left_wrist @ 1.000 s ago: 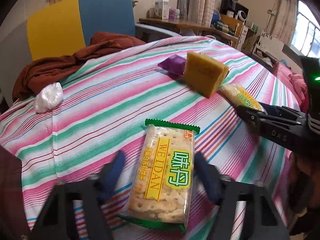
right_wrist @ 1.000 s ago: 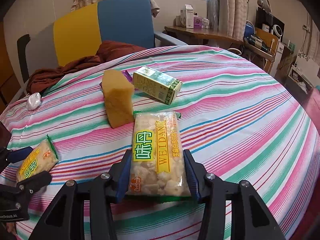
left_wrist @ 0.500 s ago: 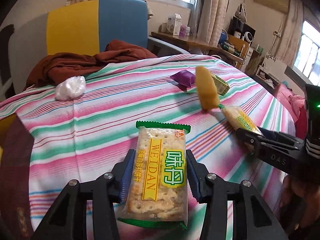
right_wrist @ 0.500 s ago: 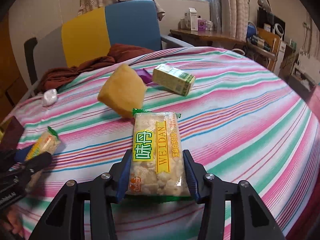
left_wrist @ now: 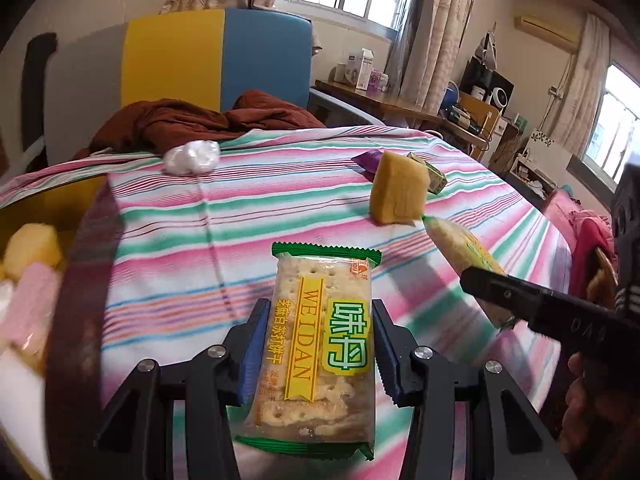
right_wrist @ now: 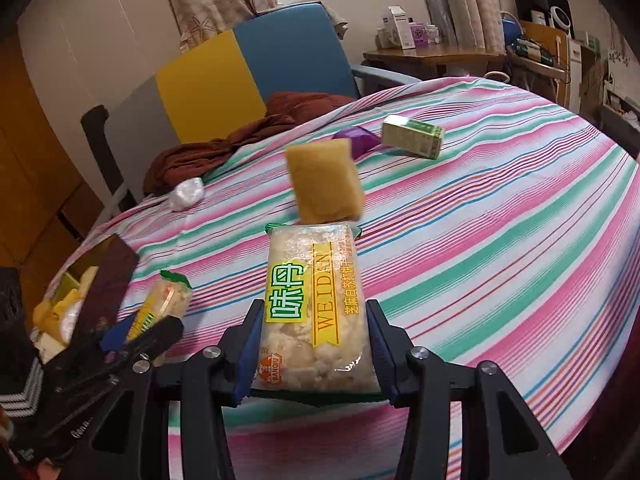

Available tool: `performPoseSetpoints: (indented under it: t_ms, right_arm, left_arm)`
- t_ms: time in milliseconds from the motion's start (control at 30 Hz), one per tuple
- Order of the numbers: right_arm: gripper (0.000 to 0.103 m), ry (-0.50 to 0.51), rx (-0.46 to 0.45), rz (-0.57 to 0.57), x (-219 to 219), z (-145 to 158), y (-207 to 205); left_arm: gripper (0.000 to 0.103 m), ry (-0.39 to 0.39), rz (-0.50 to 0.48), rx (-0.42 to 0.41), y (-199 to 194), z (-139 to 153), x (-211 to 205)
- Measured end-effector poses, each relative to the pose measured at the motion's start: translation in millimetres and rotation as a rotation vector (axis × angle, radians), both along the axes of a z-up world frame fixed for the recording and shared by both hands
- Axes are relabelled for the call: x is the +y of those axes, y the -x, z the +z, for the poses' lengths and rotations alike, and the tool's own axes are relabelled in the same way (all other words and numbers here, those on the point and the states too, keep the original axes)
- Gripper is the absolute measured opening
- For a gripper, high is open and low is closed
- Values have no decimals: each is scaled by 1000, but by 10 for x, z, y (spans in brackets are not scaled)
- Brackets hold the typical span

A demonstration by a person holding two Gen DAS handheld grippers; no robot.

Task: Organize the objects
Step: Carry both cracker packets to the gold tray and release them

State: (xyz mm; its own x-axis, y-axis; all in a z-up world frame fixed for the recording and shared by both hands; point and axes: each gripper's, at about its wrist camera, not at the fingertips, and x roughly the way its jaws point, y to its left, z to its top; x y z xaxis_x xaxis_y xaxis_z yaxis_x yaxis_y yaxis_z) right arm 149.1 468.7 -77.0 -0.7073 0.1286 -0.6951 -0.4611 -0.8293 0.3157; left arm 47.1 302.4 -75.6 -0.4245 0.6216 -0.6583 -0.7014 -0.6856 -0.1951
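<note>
The left claw [left_wrist: 316, 354] is clamped on a whole cracker packet [left_wrist: 318, 350], its blue pads pressed to both long sides, held above the striped counter [left_wrist: 248, 216]. The right claw [right_wrist: 312, 350] likewise grips a second cracker packet [right_wrist: 314, 308], this one with crumbled contents.

Only the left wrist view shows the open box [left_wrist: 36, 264] at the counter's near-left edge plainly, with yellow, pink and white blocks inside. The right wrist view shows it small and partly hidden behind the left claw [right_wrist: 132, 332]. The right wrist view gives the green carton [right_wrist: 413, 142] and purple wrapper [right_wrist: 358, 140] in full, while in the left view the yellow sponge [left_wrist: 398, 188] partly covers both.

Compared with a second ago, the left claw has shut on its packet, having then been spread wide around it. Both packets have been raised off the cloth, and the box has come into sight. The sponge, which stood touching the counter, now looks tilted and blurred.
</note>
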Motion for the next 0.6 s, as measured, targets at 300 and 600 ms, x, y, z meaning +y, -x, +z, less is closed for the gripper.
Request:
performPoseSetpoints:
  t_ms: [300,600]
  right_arm:
    - [49,41,59,49,-348,236,-16]
    - [49,78,57,214,-922,316,367]
  left_arm:
    - [49,-67,34,43,-119,361,-509]
    - [49,-75,153,-1,21,442,-1149]
